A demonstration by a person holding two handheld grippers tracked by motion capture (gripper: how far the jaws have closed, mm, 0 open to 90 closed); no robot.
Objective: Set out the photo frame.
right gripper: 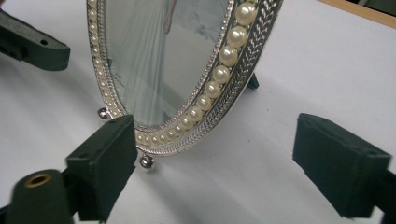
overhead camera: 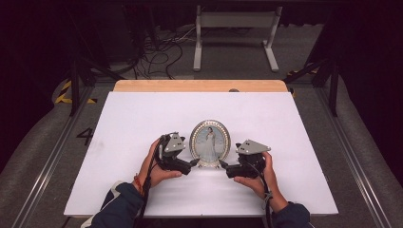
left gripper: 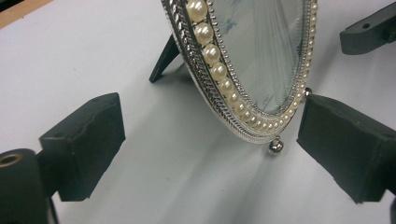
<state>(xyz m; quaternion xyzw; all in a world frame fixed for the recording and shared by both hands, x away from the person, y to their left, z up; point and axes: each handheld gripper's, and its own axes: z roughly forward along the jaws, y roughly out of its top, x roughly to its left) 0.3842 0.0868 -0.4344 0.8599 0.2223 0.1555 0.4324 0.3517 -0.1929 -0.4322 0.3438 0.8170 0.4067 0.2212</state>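
The oval picture frame [overhead camera: 209, 143] looks like polished silvery metal, its rim worked in a braided, chevron relief and set with a ring of glossy cream pearl beads [left gripper: 211, 53]. Small shiny ball feet [right gripper: 146, 161] gleam under it. The pane over the picture is smooth and reflective, like glass. Its back stand [left gripper: 163, 59] is dark and matt. The worktop [overhead camera: 142, 118] is a smooth, matt white sheet, with bare pale wood [overhead camera: 199, 85] along the far edge. The pads [left gripper: 84, 144] of the left tool [overhead camera: 194, 162] are black, dull and slightly rough, like foam or rubber.
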